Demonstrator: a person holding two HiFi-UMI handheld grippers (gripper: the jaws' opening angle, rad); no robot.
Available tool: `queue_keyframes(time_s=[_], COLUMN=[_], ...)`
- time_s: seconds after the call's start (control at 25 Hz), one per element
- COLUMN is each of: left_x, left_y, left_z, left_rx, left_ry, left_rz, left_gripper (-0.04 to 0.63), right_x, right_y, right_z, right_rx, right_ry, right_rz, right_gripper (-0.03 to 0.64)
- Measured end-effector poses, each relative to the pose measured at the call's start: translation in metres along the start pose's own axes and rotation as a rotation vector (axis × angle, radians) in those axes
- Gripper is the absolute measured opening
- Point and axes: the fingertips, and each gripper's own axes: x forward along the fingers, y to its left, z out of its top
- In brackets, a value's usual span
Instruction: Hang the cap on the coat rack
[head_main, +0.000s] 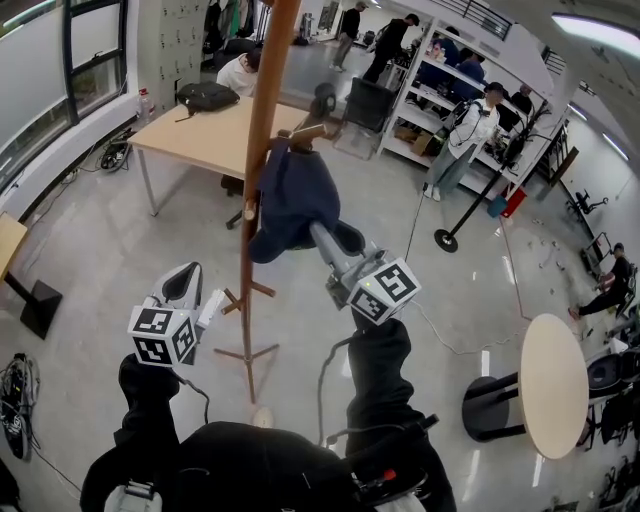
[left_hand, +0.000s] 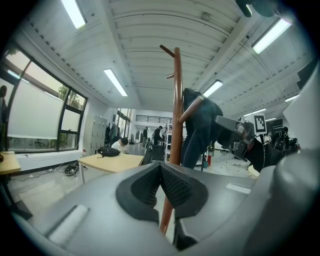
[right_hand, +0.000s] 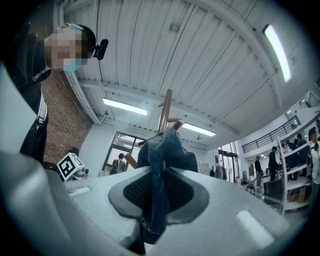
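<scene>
The dark blue cap (head_main: 295, 200) hangs against the wooden coat rack (head_main: 262, 130), draped over a slanting peg (left_hand: 192, 109). My right gripper (head_main: 318, 232) reaches up to the cap's lower edge from the right. In the right gripper view the cap's fabric (right_hand: 167, 150) runs down between the pads, and the right gripper (right_hand: 159, 172) is shut on it. My left gripper (head_main: 185, 275) sits lower, left of the pole and apart from it. Its pads meet with nothing between them in the left gripper view (left_hand: 160, 167), where the coat rack (left_hand: 176, 100) rises just beyond them.
The rack's wooden feet (head_main: 247, 355) spread on the grey floor between my arms. A wooden table (head_main: 190, 140) with a black bag (head_main: 207, 95) stands behind the rack. A round table (head_main: 553, 385) is at the right. A black floor stand (head_main: 445, 238) and people by shelves are farther back.
</scene>
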Motion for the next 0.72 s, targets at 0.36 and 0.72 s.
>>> queue_keyframes(time_s=[0.36,0.72], left_x=[0.003,0.000], left_y=[-0.011,-0.027], left_z=[0.003,0.003], left_rx=[-0.007,-0.012], left_ry=[-0.004,0.002], left_rz=[-0.041,-0.082], left_gripper=[0.002,0.002], right_x=[-0.032,-0.084], right_y=[-0.029,-0.042], right_z=[0.006,0.010], right_rx=[0.048,0.095], right_ry=[-0.043,-0.047], right_rz=[-0.154,-0.276], right_gripper=[0.157,0.227])
